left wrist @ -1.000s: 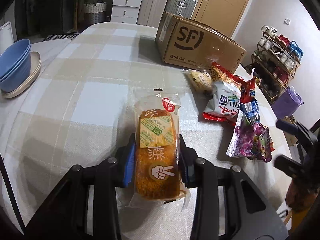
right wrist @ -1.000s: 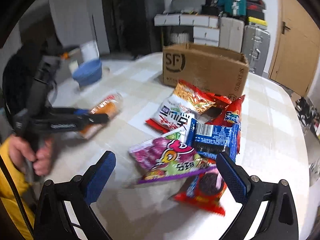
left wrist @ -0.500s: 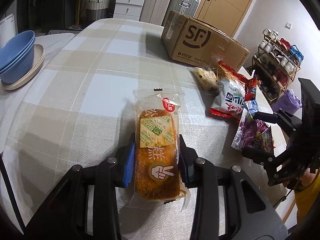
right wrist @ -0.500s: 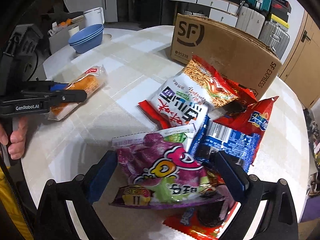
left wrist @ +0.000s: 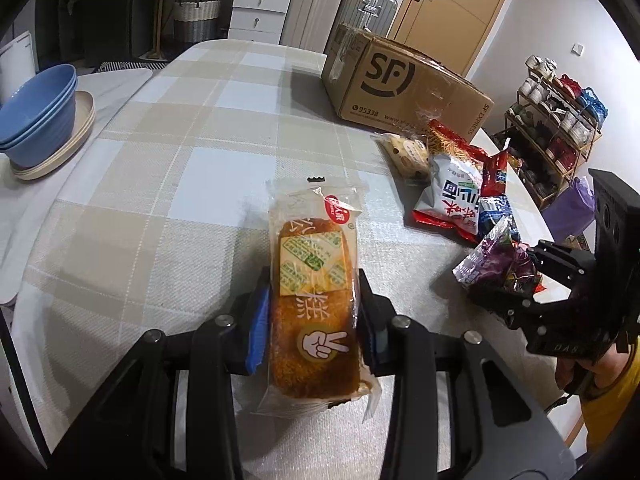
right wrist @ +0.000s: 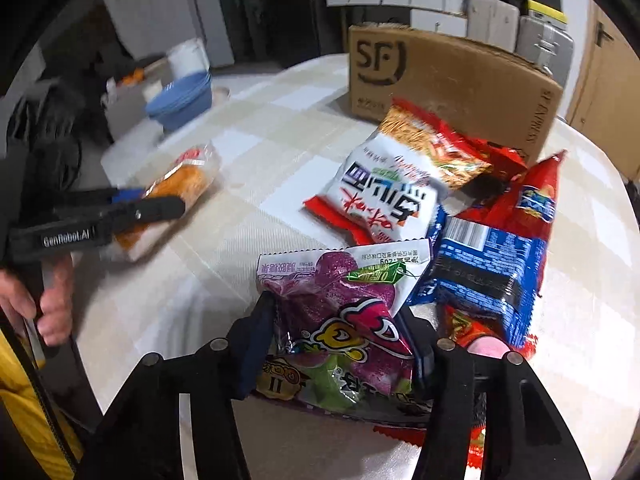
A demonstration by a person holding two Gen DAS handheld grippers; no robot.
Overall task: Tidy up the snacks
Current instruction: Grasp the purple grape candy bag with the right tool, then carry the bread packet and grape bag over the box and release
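Gripping the cake pack (left wrist: pixel 314 300) in my left tongs (left wrist: pixel 314 320), purple candy bag (right wrist: pixel 340 332) in my right tongs (right wrist: pixel 340 356). Sorting looks barely begun: several snacks lie heaped beside the cardboard box (right wrist: pixel 448 80).

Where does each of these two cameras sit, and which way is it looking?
Left wrist: on the left gripper, looking along its fingers at the wrapped cake it grips; the right gripper shows at the edge.
Right wrist: on the right gripper, facing the purple candy bag between its fingers; the left gripper and a hand show.
Shared: the SF box, blue bowls, checked tablecloth.
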